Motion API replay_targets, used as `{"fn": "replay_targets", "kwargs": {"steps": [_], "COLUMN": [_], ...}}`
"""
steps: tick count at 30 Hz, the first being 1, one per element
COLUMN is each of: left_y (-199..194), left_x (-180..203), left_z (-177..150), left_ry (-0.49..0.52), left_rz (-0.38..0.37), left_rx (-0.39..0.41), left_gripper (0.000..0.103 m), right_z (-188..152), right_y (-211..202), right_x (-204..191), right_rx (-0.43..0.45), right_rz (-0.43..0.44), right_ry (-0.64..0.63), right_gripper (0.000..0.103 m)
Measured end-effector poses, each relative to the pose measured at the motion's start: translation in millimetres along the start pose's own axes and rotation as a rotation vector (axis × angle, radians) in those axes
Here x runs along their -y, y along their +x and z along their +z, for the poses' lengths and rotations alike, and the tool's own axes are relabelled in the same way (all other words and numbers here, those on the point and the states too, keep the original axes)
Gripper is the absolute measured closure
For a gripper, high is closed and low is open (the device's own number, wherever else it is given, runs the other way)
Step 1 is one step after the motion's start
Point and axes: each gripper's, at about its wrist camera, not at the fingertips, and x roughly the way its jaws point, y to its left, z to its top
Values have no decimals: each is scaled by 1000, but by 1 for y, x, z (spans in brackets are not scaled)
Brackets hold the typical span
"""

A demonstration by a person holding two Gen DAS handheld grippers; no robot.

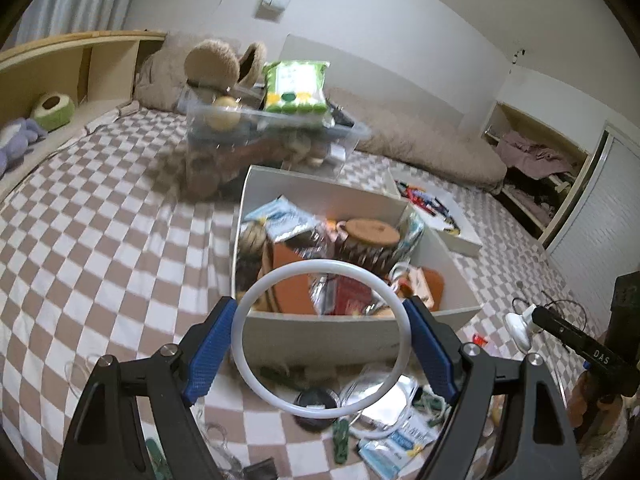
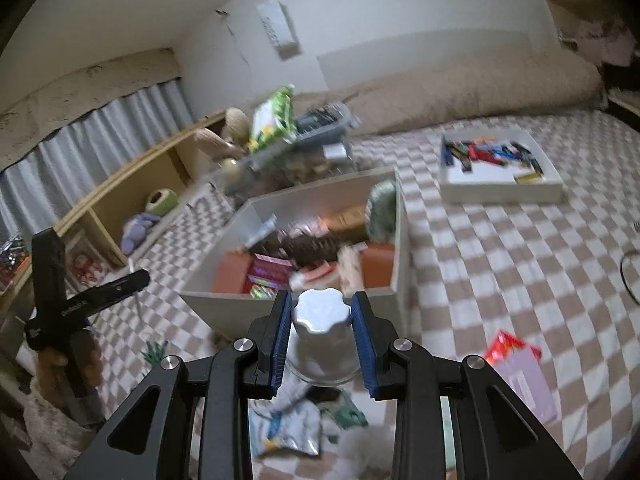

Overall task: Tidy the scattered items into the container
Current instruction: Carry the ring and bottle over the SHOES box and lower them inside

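My left gripper (image 1: 320, 308) is shut on a large white ring (image 1: 316, 265), with its blue pads pressing the ring's two sides. It hangs just before the near wall of the white box (image 1: 320, 192), which is full of packets, a wooden-lidded jar and orange items. My right gripper (image 2: 320, 308) is shut on a glass jar with a silver lid (image 2: 320, 314), held before the same box (image 2: 320, 196). On the checked bedspread below lie loose things: a black round lid (image 1: 316, 400), foil packets (image 1: 386, 400) (image 2: 288, 424), green clips (image 1: 340, 436) and a red and purple packet (image 2: 516, 360).
Behind the box stands a clear bin (image 1: 280, 128) piled with plush items and a green pack (image 1: 296, 88). A shallow white tray (image 2: 500, 194) of coloured pieces lies to the right. A long beige pillow (image 1: 420, 140) lines the wall, and a wooden shelf (image 1: 80, 68) runs along the left.
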Motion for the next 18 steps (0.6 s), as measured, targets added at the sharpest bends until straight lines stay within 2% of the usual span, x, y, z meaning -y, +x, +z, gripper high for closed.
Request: {"fn": "replay_targets", "kwargs": {"steps": [5, 9, 14, 18], "left_y": [2, 7, 13, 25], "left_x": [15, 26, 35, 27], "left_z": [28, 47, 63, 65], "left_ry": [17, 15, 12, -26], "left_rz": [0, -6, -10, -3], "left_rx": [32, 46, 69, 71], "left_gripper": [19, 19, 19, 19], "right_z": [36, 59, 75, 77], "right_y": [-2, 3, 11, 24], "right_x": [-18, -28, -34, -29], "right_rx": [63, 91, 119, 114], "right_rz": [43, 29, 59, 74], "right_ry": [-27, -48, -36, -11], "right_gripper": [72, 72, 72, 72]}}
